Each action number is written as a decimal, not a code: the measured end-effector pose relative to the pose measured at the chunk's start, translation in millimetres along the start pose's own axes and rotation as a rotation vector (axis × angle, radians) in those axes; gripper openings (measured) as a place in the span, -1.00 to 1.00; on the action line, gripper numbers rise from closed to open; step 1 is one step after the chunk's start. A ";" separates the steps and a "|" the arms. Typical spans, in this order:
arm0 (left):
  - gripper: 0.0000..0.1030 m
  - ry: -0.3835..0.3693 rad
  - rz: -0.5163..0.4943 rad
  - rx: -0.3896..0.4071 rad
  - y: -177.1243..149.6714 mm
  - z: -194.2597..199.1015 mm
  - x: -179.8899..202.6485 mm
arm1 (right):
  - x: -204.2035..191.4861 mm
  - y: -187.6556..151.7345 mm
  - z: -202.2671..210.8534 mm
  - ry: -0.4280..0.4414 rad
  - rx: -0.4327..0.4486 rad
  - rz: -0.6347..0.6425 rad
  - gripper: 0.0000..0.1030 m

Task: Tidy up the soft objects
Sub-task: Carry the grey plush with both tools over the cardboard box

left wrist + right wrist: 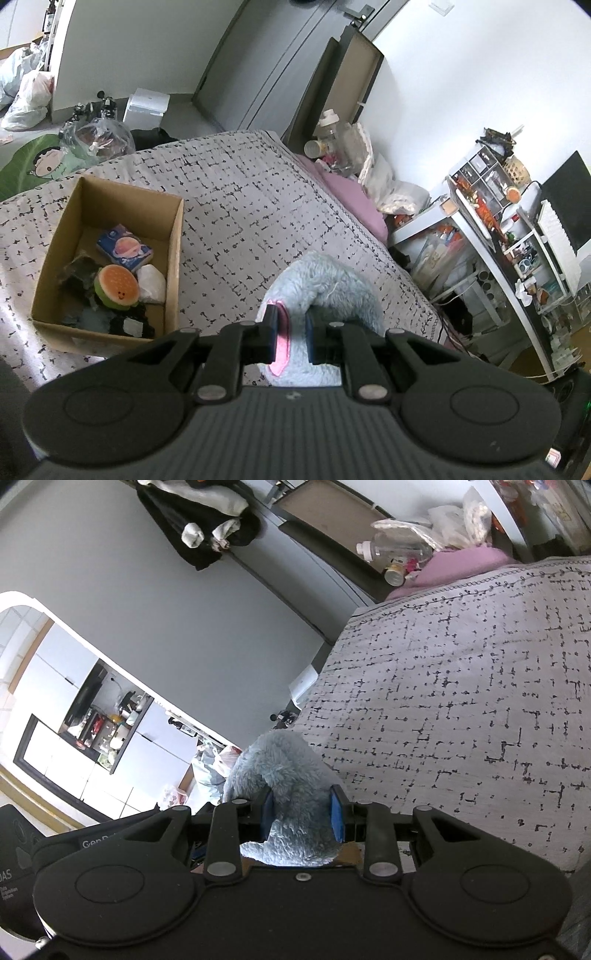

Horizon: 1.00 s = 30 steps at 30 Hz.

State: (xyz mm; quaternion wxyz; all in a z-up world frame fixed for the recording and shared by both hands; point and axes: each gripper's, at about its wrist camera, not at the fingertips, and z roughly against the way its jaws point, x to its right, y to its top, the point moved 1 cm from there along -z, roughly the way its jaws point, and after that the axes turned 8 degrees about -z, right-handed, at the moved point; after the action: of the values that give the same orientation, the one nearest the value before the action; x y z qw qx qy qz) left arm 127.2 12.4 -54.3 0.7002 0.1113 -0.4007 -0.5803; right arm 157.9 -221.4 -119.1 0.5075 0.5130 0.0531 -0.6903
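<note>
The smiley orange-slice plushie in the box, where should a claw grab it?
Grab the orange-slice plushie across its rounded green rind, coming straight down from above. The cardboard box walls block the sides, and it lies on top of the pile with its face up.

Fluffy blue plush toy [325, 291], matt cardboard box [110, 206], woven patterned bedspread [258, 206]

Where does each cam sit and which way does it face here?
Left wrist: on the left tool, angled down over the bed toward the cardboard box; its fingers pinch a fluffy blue plush.
Right wrist: on the right tool, rolled, facing the grey wall and bed edge; its fingers clamp the plush.
Shared: plush, bed cover.
</note>
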 end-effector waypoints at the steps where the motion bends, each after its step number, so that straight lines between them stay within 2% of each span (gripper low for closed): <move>1: -0.73 0.000 0.002 0.004 0.3 2.3 -1.5 | -1.7 -0.9 -0.1 0.001 0.001 0.004 -0.41; 17: -0.73 -0.005 0.028 0.050 5.8 29.3 -24.3 | -35.3 -13.7 -5.2 0.016 -0.001 0.061 -0.41; 30: -0.73 0.002 0.063 0.067 12.8 36.6 -54.6 | -54.5 -24.4 -27.8 0.021 -0.014 0.114 -0.41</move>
State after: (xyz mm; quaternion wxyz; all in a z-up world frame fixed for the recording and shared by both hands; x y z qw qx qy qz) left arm 110.9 76.8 -45.9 0.7143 0.1228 -0.4226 -0.5441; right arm 155.5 -158.0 -101.5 0.5491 0.5187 0.0337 -0.6544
